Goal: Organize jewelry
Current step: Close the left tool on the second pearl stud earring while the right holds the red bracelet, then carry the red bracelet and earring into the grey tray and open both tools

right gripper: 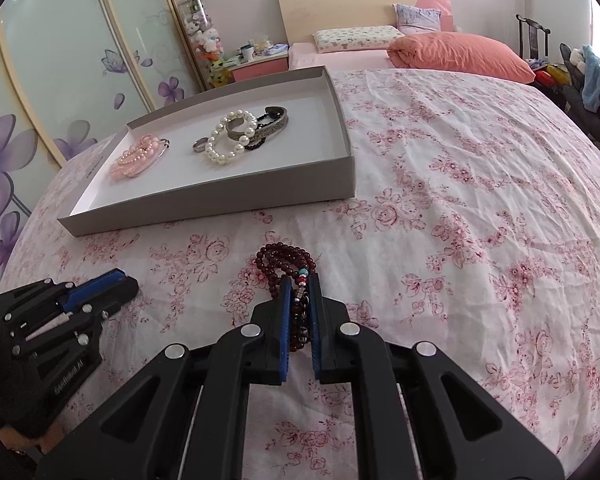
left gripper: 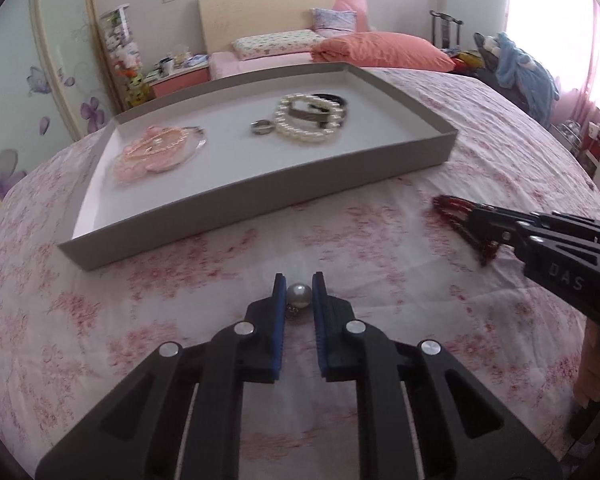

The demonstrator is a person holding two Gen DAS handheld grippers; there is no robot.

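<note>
My left gripper (left gripper: 299,286) is shut on a pearl earring (left gripper: 299,295) just above the floral bedspread; it also shows at the lower left of the right wrist view (right gripper: 120,280). My right gripper (right gripper: 300,284) is shut on a dark red bead bracelet (right gripper: 286,266) lying on the bedspread; it also shows in the left wrist view (left gripper: 476,216), with the bracelet (left gripper: 454,212) sticking out. The grey tray (left gripper: 260,196) (right gripper: 220,200) lies ahead and holds a white pearl bracelet (left gripper: 310,120) (right gripper: 228,136), a pink bead bracelet (left gripper: 156,152) (right gripper: 136,158), a ring (left gripper: 261,127) and a metal bangle (right gripper: 274,122).
The bedspread (right gripper: 460,200) stretches wide to the right of the tray. An orange pillow (right gripper: 460,56) and a headboard (right gripper: 340,4) stand at the far end. A wardrobe with purple flowers (right gripper: 60,100) lines the left side. A person's hand (left gripper: 596,364) holds the right gripper.
</note>
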